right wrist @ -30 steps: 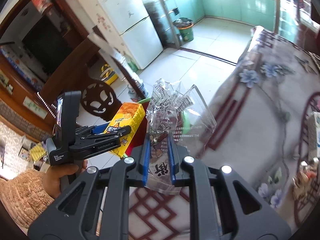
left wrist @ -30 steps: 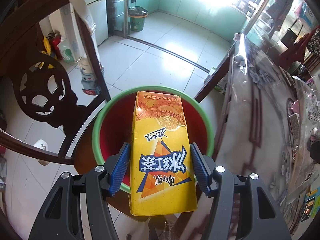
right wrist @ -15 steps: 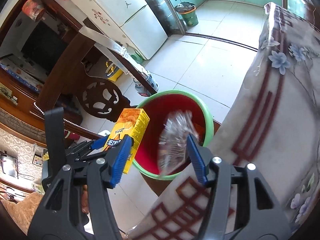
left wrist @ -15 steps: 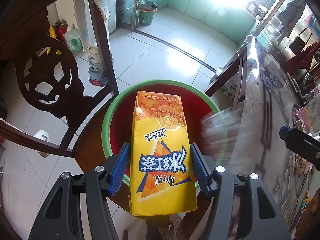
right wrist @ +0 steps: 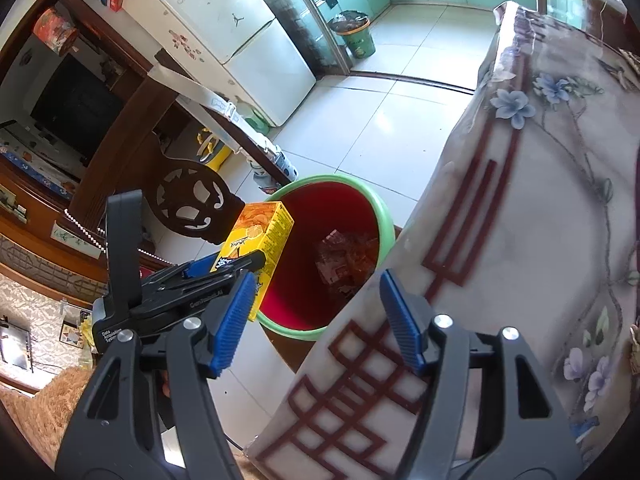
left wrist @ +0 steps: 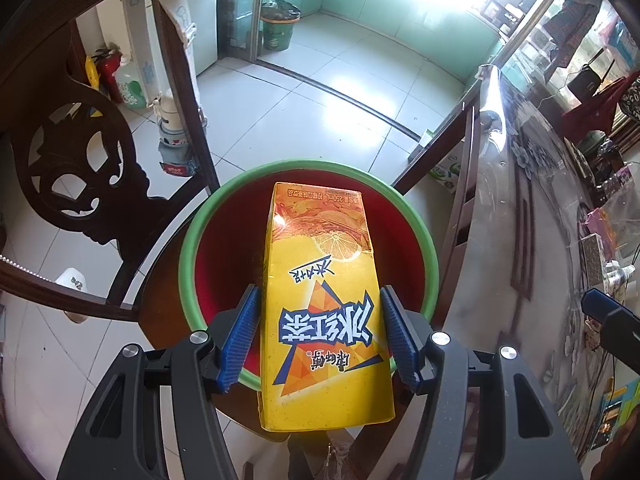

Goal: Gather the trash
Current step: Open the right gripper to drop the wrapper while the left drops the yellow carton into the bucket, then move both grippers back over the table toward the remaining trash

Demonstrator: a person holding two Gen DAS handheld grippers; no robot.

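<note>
The white tiled floor [right wrist: 372,128] carries a red bin with a green rim [right wrist: 385,216], which stands just beside the hanging edge of the table's flowered cloth [right wrist: 532,216]. A carved dark wooden chair [left wrist: 84,184] stands on the floor near the bin. Farther off, by the doorway track, a green bin [right wrist: 358,42] sits on the tiles.
</note>
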